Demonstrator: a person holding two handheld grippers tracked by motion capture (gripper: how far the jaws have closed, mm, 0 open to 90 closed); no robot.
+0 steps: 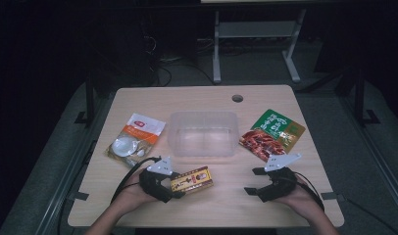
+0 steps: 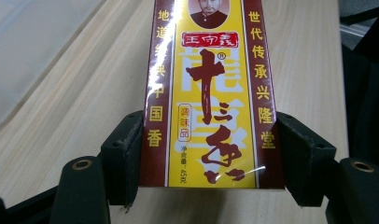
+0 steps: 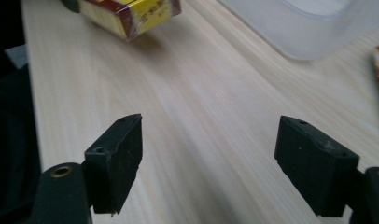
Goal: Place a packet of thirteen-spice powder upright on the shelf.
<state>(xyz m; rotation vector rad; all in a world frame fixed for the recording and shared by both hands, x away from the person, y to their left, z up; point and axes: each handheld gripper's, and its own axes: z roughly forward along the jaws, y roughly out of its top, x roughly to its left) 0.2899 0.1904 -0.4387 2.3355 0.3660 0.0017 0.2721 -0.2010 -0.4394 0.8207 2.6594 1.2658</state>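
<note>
A yellow and dark red box (image 1: 192, 179) printed with Chinese characters lies lengthwise between the jaws of my left gripper (image 1: 175, 185) at the front left of the table. In the left gripper view both pads (image 2: 127, 151) press on the long sides of the box (image 2: 211, 93), so the gripper (image 2: 211, 156) is shut on it. My right gripper (image 1: 254, 181) is at the front right, open, with bare wood between its fingers. The right gripper view shows the right gripper (image 3: 208, 163) with jaws wide apart, and the box (image 3: 131, 14) farther off.
A clear plastic container (image 1: 203, 117) stands in the middle of the wooden table (image 1: 216, 205). To its left lies a white and orange packet (image 1: 136, 139), to its right a green and red packet (image 1: 271, 134). A round hole (image 1: 237, 98) is near the far edge.
</note>
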